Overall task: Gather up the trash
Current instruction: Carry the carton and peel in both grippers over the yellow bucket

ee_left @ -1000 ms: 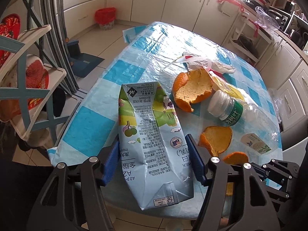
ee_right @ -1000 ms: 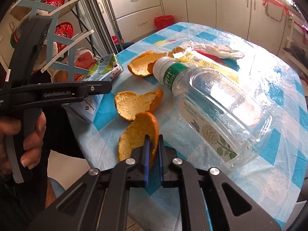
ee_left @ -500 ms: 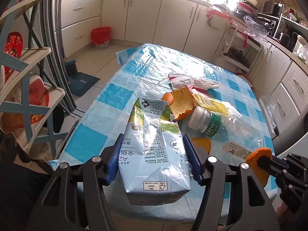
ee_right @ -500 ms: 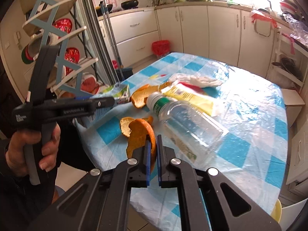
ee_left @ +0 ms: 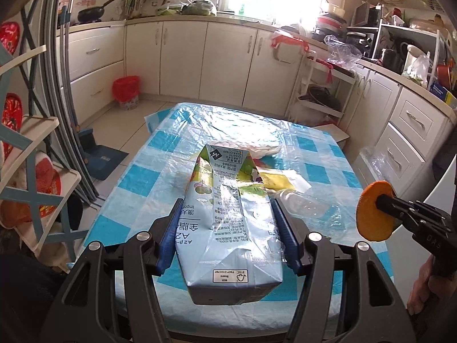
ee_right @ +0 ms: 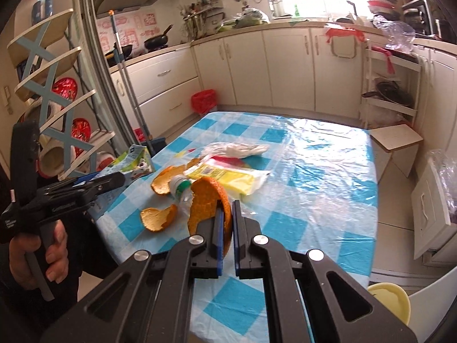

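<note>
Glossy printed card on the milk carton (ee_left: pixel 228 223), creased and catching light along its folds. The orange peel (ee_right: pixel 210 204) shows a matt, pithy inside and a waxy, dimpled rind. The tablecloth (ee_right: pixel 314 177) is shiny plastic film, wrinkled all over. Clear, smooth plastic for the bottle (ee_left: pixel 302 204). Matt black plastic frames on the left gripper (ee_left: pixel 228 237) and right gripper (ee_right: pixel 225 223), with bright metal rivets and blue pads.
</note>
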The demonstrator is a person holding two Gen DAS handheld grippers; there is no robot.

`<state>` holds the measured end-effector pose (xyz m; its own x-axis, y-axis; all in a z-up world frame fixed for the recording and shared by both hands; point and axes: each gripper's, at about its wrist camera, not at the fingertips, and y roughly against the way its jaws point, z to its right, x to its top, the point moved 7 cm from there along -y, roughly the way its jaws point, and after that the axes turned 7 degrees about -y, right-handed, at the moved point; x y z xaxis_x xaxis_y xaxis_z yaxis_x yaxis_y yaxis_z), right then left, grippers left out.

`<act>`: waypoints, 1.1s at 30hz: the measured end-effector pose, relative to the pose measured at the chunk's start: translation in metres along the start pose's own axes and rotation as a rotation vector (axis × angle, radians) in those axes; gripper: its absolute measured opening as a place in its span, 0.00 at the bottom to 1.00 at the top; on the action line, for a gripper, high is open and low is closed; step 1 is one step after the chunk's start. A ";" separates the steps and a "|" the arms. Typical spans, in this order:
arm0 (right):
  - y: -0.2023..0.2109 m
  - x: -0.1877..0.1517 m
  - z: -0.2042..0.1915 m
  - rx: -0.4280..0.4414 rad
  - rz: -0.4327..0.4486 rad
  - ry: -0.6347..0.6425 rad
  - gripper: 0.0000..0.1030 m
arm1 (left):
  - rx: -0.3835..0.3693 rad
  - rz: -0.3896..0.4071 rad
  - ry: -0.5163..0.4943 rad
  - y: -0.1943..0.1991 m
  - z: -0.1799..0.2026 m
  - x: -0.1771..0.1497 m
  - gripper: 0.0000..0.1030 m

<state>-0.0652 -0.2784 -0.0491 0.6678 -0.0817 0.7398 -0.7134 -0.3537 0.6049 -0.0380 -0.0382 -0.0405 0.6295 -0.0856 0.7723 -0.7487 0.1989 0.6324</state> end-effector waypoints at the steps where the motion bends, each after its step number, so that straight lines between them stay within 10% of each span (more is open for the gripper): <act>1: 0.003 0.000 0.006 -0.011 0.008 -0.010 0.06 | -0.008 0.004 -0.009 0.001 0.006 0.002 0.56; 12: 0.050 -0.004 0.097 -0.274 0.064 -0.130 0.06 | -0.159 0.018 -0.105 0.003 0.101 0.011 0.56; 19: 0.087 -0.036 0.183 -0.542 0.006 -0.276 0.06 | -0.334 0.016 -0.179 0.000 0.202 0.013 0.56; 26: 0.089 -0.082 0.242 -0.619 -0.138 -0.431 0.07 | -0.487 -0.054 -0.259 -0.019 0.310 -0.017 0.56; 30: 0.102 -0.085 0.257 -0.636 -0.092 -0.514 0.40 | -0.530 -0.149 -0.261 -0.044 0.351 -0.044 0.56; 33: 0.122 -0.079 0.262 -0.628 0.007 -0.573 0.41 | -0.555 -0.239 -0.249 -0.066 0.373 -0.063 0.56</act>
<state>-0.1495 -0.5597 -0.1106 0.5465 -0.6012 0.5830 -0.5900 0.2177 0.7775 -0.1056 -0.4104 -0.1080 0.6485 -0.3998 0.6477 -0.3340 0.6152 0.7142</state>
